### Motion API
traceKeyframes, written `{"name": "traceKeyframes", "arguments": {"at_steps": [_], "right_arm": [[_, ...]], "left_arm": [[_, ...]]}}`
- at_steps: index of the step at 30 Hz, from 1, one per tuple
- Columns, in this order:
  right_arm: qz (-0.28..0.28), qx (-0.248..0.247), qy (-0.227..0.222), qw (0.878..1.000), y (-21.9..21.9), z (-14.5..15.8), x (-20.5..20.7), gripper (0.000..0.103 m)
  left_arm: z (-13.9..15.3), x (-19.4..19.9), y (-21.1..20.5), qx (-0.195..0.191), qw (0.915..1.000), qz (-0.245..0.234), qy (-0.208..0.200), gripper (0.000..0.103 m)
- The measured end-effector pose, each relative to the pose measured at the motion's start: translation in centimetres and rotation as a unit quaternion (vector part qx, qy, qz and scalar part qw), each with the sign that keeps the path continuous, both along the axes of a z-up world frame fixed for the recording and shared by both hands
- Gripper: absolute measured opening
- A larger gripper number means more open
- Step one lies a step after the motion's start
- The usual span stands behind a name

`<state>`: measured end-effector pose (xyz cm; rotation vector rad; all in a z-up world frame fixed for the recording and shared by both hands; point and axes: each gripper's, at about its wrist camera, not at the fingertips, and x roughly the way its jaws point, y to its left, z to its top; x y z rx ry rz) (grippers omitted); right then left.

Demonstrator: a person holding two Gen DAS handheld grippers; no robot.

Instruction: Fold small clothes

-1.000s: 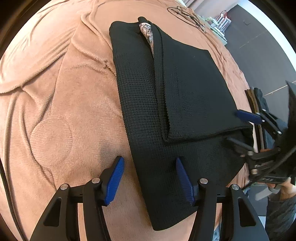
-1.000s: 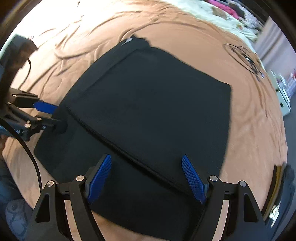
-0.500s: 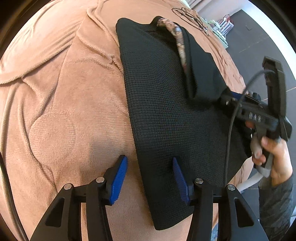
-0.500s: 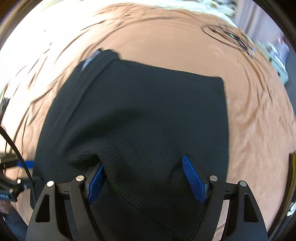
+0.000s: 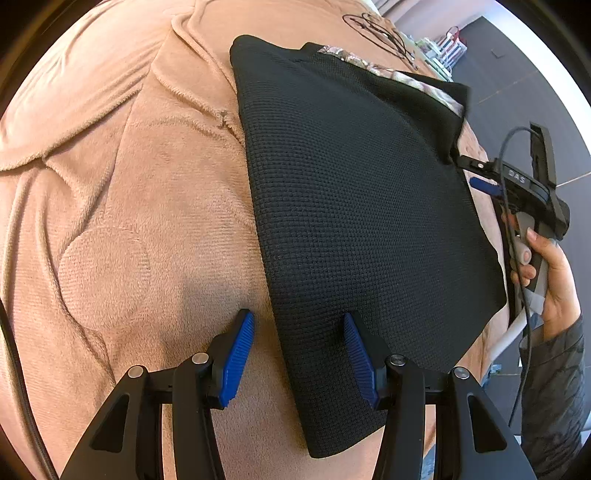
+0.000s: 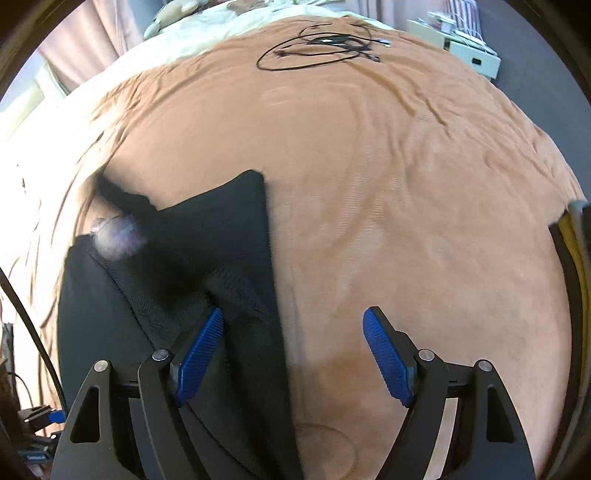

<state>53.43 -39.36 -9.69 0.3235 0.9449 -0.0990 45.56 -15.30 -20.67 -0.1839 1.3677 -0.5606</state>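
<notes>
A black waffle-knit garment (image 5: 351, 203) lies spread on the tan blanket (image 5: 129, 184), with a patterned lining (image 5: 388, 72) showing along its far right edge. My left gripper (image 5: 299, 354) stands open and low, and the garment's near left edge runs between its fingers without being pinched. My right gripper (image 5: 476, 173) sits at the garment's right edge, held by a hand (image 5: 546, 266). In the right wrist view the right gripper (image 6: 291, 354) is wide open. A raised fold of the black garment (image 6: 207, 240) drapes against its left finger (image 6: 199, 350); bare blanket lies between the pads.
A loose coil of black cable (image 6: 317, 44) lies at the far end of the blanket (image 6: 406, 184). Cream bedding (image 6: 221, 29) and a white box unit (image 6: 469, 51) are beyond it. The bed's edge and dark floor (image 5: 517, 74) are to the right.
The right gripper swept the garment's folded top layer over to the right, laying the garment open. The left gripper stayed put and its jaws narrowed a little.
</notes>
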Motion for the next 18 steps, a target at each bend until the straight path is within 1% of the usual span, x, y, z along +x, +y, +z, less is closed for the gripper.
{"name": "traceKeyframes", "arguments": {"at_steps": [4,6,9,11,13,16,18], "right_arm": [[0.020,0.028,-0.010,0.999,-0.8,0.1,-1.8,0.077],[0.037,0.048,-0.010,0.998,-1.3,0.2,-2.9,0.077],[0.061,0.087,-0.006,0.994,-1.8,-0.6,-4.0,0.077],[0.073,0.113,-0.003,0.991,-2.2,-1.3,-4.6,0.070],[0.092,0.145,0.006,0.985,-1.9,-1.9,-5.1,0.068],[0.110,0.148,0.020,0.983,-1.5,-2.6,-5.1,0.067],[0.120,0.162,0.026,0.979,-1.2,-3.5,-4.8,0.063]], "left_arm": [[0.4,0.8,0.2,-0.013,0.9999,0.003,0.006,0.053],[0.6,1.2,0.6,-0.022,0.9997,0.011,0.008,0.053],[0.5,1.5,0.9,-0.032,0.9992,0.020,0.013,0.053],[0.3,1.5,1.0,-0.037,0.9989,0.024,0.017,0.053],[0.1,1.3,1.1,-0.041,0.9986,0.026,0.022,0.053],[-0.1,1.1,1.1,-0.051,0.9977,0.035,0.027,0.053],[-0.1,1.2,1.2,-0.064,0.9961,0.048,0.036,0.053]]}}
